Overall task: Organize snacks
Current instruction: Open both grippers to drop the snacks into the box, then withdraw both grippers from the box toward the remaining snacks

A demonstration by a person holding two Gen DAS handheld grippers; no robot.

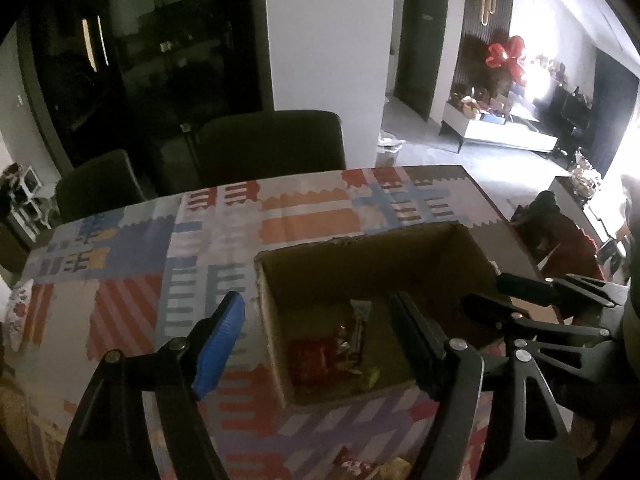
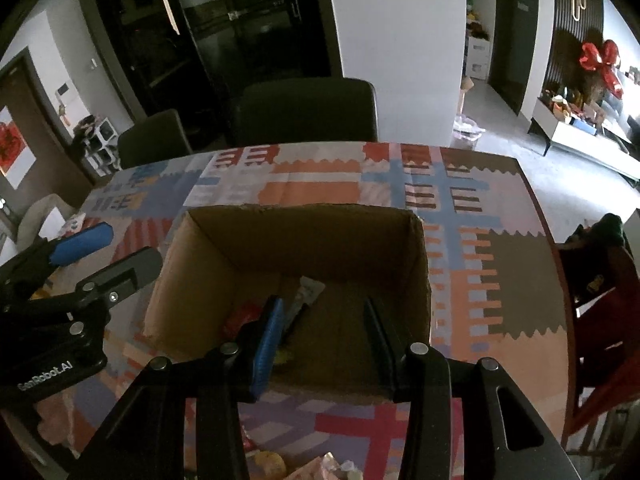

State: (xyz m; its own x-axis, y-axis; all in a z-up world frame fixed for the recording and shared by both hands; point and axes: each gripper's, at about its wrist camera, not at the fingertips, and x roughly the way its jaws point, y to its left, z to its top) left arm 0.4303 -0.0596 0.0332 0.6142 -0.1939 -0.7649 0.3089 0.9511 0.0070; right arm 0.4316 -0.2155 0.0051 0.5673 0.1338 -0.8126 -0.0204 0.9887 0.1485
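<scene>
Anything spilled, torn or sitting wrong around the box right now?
Nothing spilled. The cardboard box stands upright on the patterned tablecloth, snack packets lying loose on its floor. Its far top rim looks ragged, as if the flaps were torn off. A few more packets lie on the near edge, outside it.

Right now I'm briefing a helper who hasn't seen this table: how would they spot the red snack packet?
Find the open cardboard box on the patchwork tablecloth. On its floor, by the near left corner, lies the red packet. It is flat and squarish; the wrappers beside it are narrower and paler.
</scene>
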